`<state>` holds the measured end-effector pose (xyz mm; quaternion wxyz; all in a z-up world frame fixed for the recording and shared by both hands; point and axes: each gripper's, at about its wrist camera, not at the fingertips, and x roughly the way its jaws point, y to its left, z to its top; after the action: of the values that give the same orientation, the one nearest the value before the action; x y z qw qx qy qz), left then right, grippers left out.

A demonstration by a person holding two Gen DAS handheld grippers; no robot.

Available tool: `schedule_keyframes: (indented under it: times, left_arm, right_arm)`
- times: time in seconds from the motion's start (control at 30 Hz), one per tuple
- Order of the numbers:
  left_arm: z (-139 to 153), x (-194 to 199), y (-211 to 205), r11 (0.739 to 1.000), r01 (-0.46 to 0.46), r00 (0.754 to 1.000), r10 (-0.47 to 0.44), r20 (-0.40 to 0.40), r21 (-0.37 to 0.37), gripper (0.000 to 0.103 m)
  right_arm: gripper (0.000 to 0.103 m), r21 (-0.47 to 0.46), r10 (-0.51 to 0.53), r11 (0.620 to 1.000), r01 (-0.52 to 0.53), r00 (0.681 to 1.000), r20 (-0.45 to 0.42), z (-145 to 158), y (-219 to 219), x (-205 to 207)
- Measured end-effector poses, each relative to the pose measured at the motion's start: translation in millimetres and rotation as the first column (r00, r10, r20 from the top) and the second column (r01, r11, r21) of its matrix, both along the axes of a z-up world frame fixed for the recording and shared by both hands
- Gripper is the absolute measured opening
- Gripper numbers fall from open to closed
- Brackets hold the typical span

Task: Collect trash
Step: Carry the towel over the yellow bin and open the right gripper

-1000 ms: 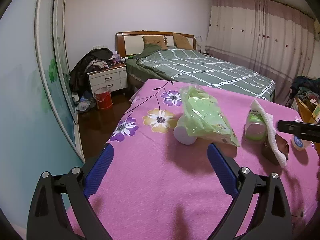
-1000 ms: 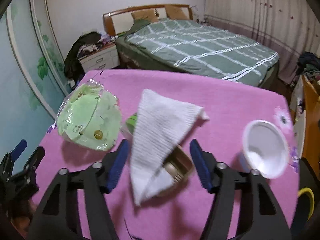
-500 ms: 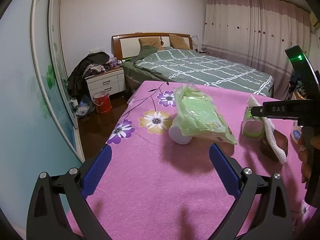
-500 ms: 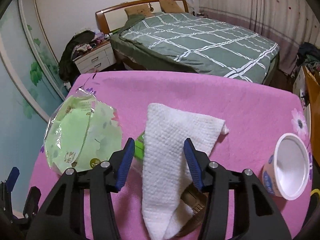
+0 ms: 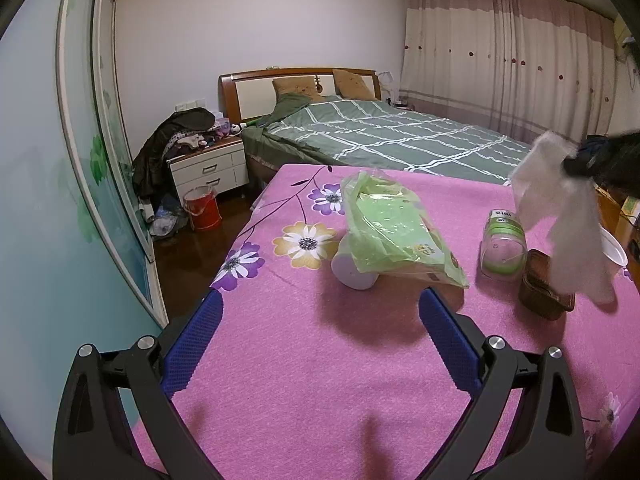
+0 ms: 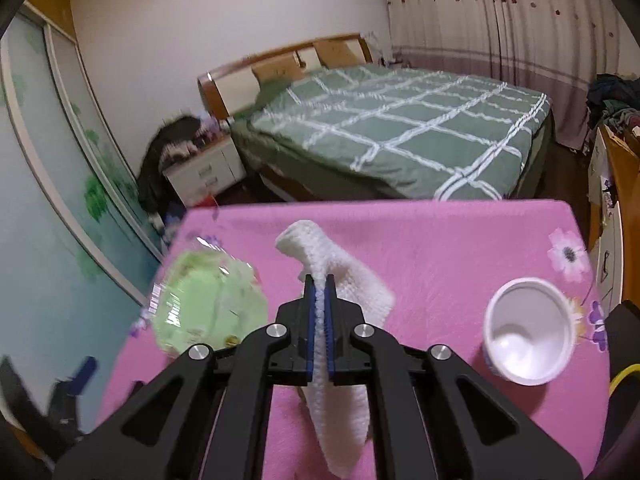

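My right gripper (image 6: 319, 285) is shut on a white knitted cloth (image 6: 352, 292), its jaws closing tight on the fold. The cloth (image 5: 568, 236) hangs in the air above a brown box (image 5: 540, 292). My left gripper (image 5: 322, 298) is open and empty, low over the pink tablecloth (image 5: 320, 380). Just beyond its fingers lies a green plastic package (image 5: 392, 232) on a tipped white cup (image 5: 352, 274). The package (image 6: 208, 312) is left of the right gripper. A clear jar with green bands (image 5: 502, 248) lies on its side. A white yogurt cup (image 6: 528, 340) stands at the right.
A green checked bed (image 5: 400, 136) stands beyond the table's far edge. On the floor at the left is a red bucket (image 5: 202, 208), beside a white nightstand (image 5: 208, 168) piled with clothes. A sliding wardrobe door (image 5: 80, 160) runs along the left. Wooden furniture (image 6: 616, 208) borders the right side.
My right gripper closed on the white cloth and lifted it off the brown box and jar. My left gripper opened slightly and stayed where it was.
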<state>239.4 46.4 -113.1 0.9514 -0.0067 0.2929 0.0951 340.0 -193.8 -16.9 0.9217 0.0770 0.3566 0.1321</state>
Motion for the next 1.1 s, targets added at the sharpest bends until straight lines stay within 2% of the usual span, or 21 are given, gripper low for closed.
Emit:
schedule_keyframes:
  times: [0.17,0.3,0.47,0.57,0.77,0.87,1.1]
  left_arm:
    - [1,0,1,1.0,-0.002,1.0,0.002,-0.002,-0.005,0.098]
    - [1,-1,0,1.0,0.004,1.0,-0.004,0.0,0.0,0.098]
    - [1,-2,-2,1.0,0.014,1.0,-0.014,0.006,0.001,0.098]
    - [1,-3,-4,1.0,0.02,1.0,-0.02,0.005,0.001,0.098]
    - [3,-4,-6,1.0,0.028,1.0,-0.028,0.009,0.006,0.098]
    - [3,-4,-7,1.0,0.028,1.0,-0.028,0.008,0.008,0.098]
    - [3,-5,-8,0.999,0.034,0.999,-0.034,0.008,0.011,0.098]
  right_arm:
    - [0.004,0.037,-0.001,0.999,-0.002,0.996,0.089,34,-19,-34]
    - [0.004,0.041,-0.01,0.999,0.005,0.993,0.121,46,-40,-59]
    - [0.004,0.048,-0.088,0.995,0.083,0.989,0.117,44,-82,-95]
    - [0.004,0.012,-0.198,0.98,0.198,0.972,0.129,41,-115,-124]
    - [0.005,-0.016,-0.394,0.917,0.398,0.913,0.101,23,-188,-168]
    - [0.005,-0.052,-0.504,0.86,0.507,0.862,0.059,4,-231,-181]
    - [0.005,-0.09,-0.65,0.758,0.646,0.76,-0.016,-35,-300,-191]
